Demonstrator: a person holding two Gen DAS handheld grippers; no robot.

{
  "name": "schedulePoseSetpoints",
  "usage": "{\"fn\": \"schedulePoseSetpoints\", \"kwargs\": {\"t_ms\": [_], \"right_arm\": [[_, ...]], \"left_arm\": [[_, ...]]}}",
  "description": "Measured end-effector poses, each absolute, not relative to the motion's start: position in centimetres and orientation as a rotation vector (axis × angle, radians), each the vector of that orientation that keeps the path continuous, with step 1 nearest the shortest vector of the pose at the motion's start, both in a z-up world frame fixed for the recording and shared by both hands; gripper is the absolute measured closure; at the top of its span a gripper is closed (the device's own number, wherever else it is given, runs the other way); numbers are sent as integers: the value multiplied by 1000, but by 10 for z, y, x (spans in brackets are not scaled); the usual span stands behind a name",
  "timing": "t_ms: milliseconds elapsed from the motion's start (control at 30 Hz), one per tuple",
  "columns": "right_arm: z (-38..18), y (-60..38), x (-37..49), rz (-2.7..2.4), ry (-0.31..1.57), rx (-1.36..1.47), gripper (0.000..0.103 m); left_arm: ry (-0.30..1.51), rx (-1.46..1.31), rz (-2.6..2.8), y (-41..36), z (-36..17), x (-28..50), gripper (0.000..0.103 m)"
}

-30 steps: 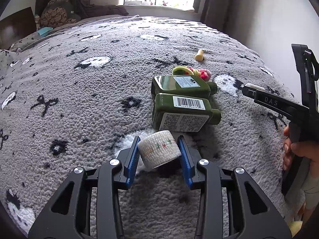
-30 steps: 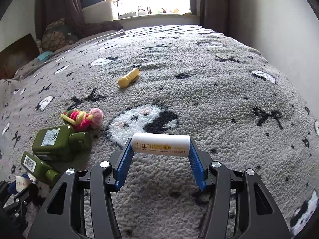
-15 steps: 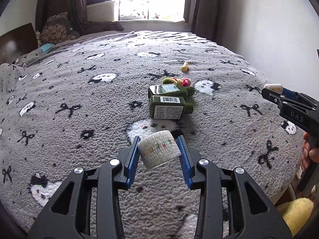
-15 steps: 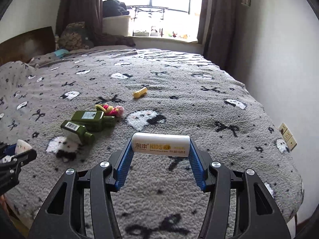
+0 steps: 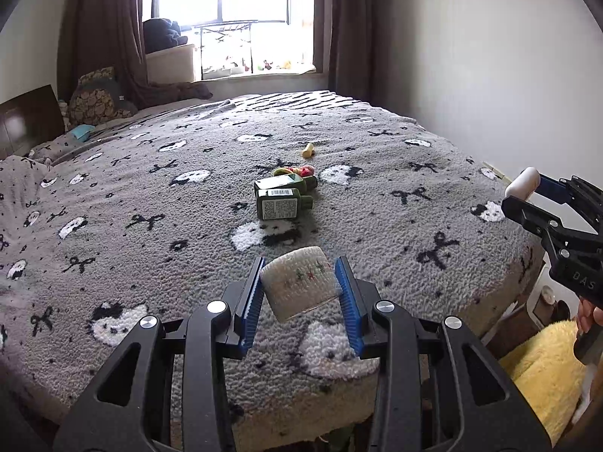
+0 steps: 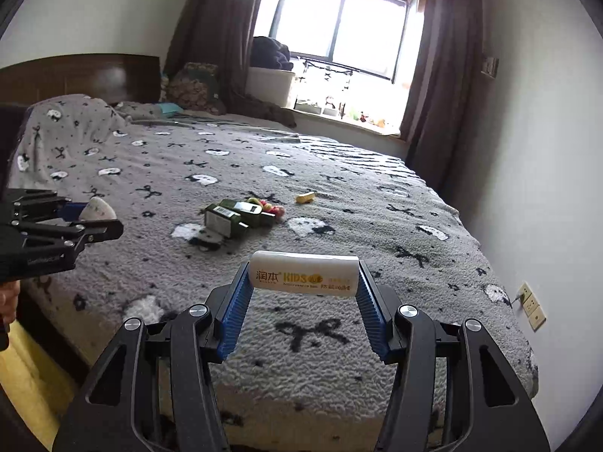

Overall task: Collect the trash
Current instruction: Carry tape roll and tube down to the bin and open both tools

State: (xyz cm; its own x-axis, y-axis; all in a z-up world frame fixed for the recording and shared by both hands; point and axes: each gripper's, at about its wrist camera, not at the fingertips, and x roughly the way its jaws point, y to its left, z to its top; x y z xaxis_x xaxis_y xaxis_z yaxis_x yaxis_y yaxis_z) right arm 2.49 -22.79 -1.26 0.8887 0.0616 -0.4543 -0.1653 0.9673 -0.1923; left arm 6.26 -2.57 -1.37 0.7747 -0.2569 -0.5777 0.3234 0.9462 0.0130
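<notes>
Left gripper (image 5: 299, 288): blue-padded fingers pinch a white bandage roll (image 5: 297, 281) by its two flat ends; the roll sits tilted between the pads, lifted clear of the bed.
Right gripper (image 6: 304, 293): pressed onto a white tube (image 6: 303, 273) printed "KIDS", held crosswise, one end against each blue pad, above the blanket.
Each tool seen from the other: in the left wrist view the right gripper (image 5: 527, 192) shows at the right edge, the tube's end poking past its fingers; in the right wrist view the left gripper (image 6: 90, 218) shows at the left edge with the roll's rim visible.
Bed (image 5: 124, 263): covered by a grey fleecy blanket with black bows and white cat faces; both tools hang over its near edge.
Trash on the bed: two green bottles (image 5: 280, 197) lie side by side on their flats, labels up, well ahead of both grippers near the blanket's middle.
Beside the bottles: a small red-and-yellow knitted toy (image 5: 297, 170) touches their far side; a little yellow piece (image 5: 308, 150) lies apart, farther toward the window (image 6: 339, 41).
Near floor: something fluffy and yellow (image 5: 542, 369) below the right-hand tool.
</notes>
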Motion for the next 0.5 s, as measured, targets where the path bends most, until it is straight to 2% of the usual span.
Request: {"fn": "schedulePoseSetpoints", "kwargs": {"t_ms": [500], "right_arm": [[-106, -197, -32, 293, 685, -95, 48]], "left_arm": [[732, 71, -356, -10, -88, -15, 67]]}}
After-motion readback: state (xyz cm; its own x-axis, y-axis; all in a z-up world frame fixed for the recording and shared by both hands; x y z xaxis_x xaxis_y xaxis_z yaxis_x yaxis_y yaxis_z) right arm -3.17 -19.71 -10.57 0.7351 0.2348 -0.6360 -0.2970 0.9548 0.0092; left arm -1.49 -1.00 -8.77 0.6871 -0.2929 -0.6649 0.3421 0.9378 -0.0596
